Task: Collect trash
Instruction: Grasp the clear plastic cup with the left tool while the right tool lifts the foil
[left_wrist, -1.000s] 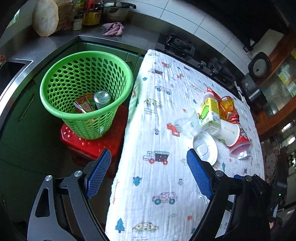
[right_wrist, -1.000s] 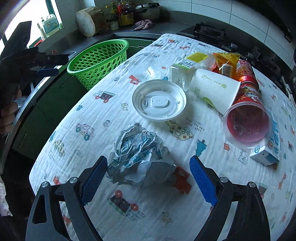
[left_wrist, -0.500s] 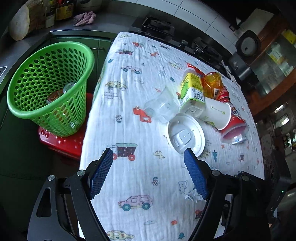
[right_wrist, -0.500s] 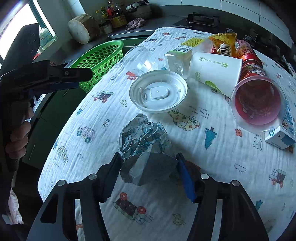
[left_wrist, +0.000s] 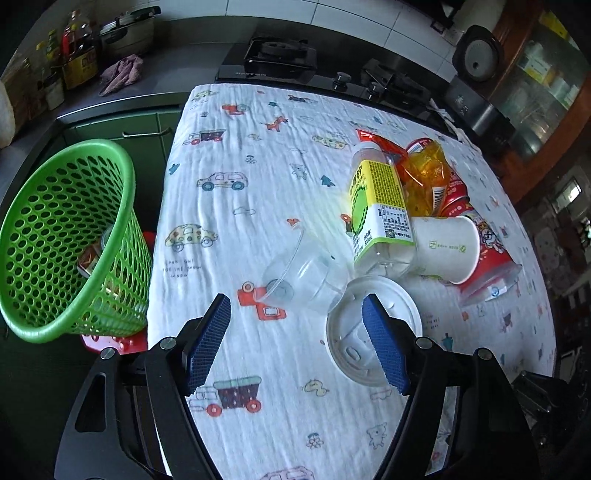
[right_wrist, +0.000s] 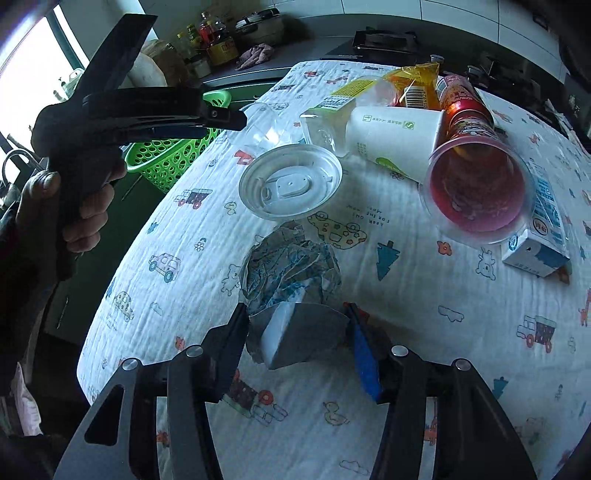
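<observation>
My right gripper (right_wrist: 295, 332) is shut on a crumpled silver wrapper (right_wrist: 291, 277) on the printed tablecloth. My left gripper (left_wrist: 295, 328) is open above the cloth, with a clear plastic cup (left_wrist: 299, 277) lying just beyond its tips and a white lid (left_wrist: 351, 350) under its right finger. It also shows in the right wrist view (right_wrist: 221, 118), held in a hand. The green basket (left_wrist: 62, 236) stands left of the table with a can and packet inside. A bottle (left_wrist: 376, 206), paper cup (left_wrist: 447, 247), orange bag (left_wrist: 424, 177) and red cup (right_wrist: 476, 188) lie clustered.
A small milk carton (right_wrist: 543, 225) lies right of the red cup. The basket rests on a red stool (left_wrist: 110, 341). A counter with bottles, pot and pink rag (left_wrist: 122, 72) runs behind; a gas hob (left_wrist: 280, 55) lies past the table's far edge.
My right gripper closed on the crumpled wrapper. My left gripper swung right from the basket toward the clear cup and lid, staying open.
</observation>
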